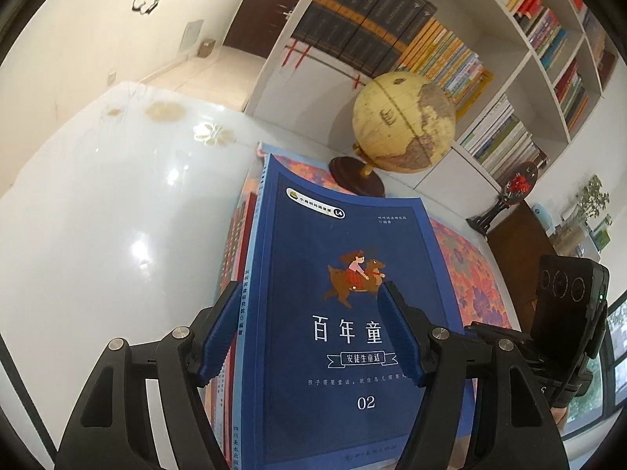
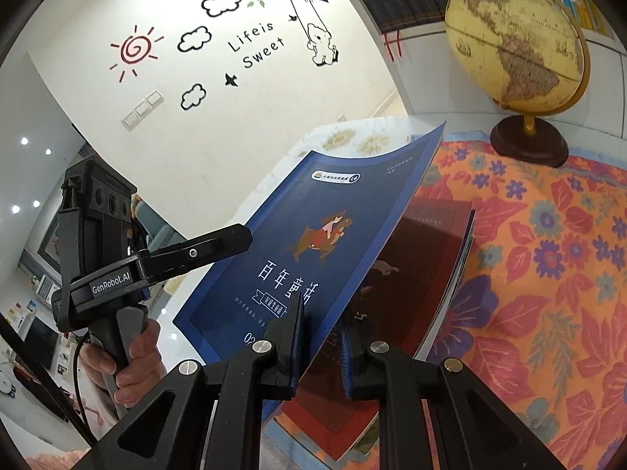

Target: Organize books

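The blue book (image 2: pixel 313 243) is up in the air, tilted, with its front cover facing you. It has a girl riding a brown animal on it and the number 02 near the bottom. Your right gripper (image 2: pixel 321 352) is pinching its lower edge, with the two blue pads pressed tight on the thin book. The far top corner of the book bends a little.

Under the blue book lies a dark red book (image 2: pixel 423 258), flat on the flowery cloth (image 2: pixel 548 274). The cloth is orange with red, purple and blue flowers. From the left wrist view you can see more books (image 1: pixel 235 235) lying under the blue one, with their striped edges showing on the left side.

Your left gripper (image 1: pixel 309 333) has its fingers spread apart, one on each side of the blue book's left part. The left pad is just beside the book's spine. You cannot tell if the pads touch the book. In the right wrist view you can see your left hand (image 2: pixel 129 356) wrapped around that gripper's handle.

Behind the books stands a yellow globe (image 1: pixel 403 121) on a dark round foot, at the far edge of the cloth. The white shiny table (image 1: pixel 98 215) stretches off to the left. Behind the globe is a white bookshelf (image 1: pixel 521 58) full of books. The white wall (image 2: pixel 219 125) has a red sun, clouds and the words "Life is Sweet".
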{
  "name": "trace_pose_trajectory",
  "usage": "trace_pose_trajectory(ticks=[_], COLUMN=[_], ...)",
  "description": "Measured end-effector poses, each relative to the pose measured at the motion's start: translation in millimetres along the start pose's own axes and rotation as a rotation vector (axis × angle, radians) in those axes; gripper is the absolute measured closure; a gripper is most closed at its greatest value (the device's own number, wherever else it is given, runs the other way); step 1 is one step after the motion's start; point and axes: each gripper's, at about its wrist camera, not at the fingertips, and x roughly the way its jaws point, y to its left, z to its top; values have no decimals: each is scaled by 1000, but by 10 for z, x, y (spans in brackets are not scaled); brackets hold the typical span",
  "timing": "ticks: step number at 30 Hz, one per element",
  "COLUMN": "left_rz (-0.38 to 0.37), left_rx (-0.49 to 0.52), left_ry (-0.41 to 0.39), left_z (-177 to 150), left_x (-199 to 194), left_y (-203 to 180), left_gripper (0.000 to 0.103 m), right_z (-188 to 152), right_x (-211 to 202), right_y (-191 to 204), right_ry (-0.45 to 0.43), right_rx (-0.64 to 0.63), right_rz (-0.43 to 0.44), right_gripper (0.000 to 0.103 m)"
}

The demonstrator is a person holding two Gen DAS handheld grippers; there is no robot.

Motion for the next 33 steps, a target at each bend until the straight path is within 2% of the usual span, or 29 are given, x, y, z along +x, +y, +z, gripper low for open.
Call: trace_pose_trajectory(ticks=[13, 17, 26, 30, 33], left_rz=[-11, -19, 38, 102, 133], left_rx=[-6, -19, 20, 51, 71], left_ry=[73, 67, 73, 87, 97], left_z=[-112, -98, -109, -134, -156], left_x=[240, 238, 280, 309, 344], left_y=[65, 97, 54, 29, 10], left_gripper=[36, 36, 36, 36, 34], right_z=[-111, -130, -194, -203, -209], right_x=[168, 196, 233, 221, 223], right_y=[-225, -303, -232, -218, -171], right_ry=[51, 47, 29, 26, 28], right_rx=[53, 75, 31, 26, 14], right_rz=[-32, -10, -60, -71, -81], right_gripper=[88, 87, 83, 81, 75])
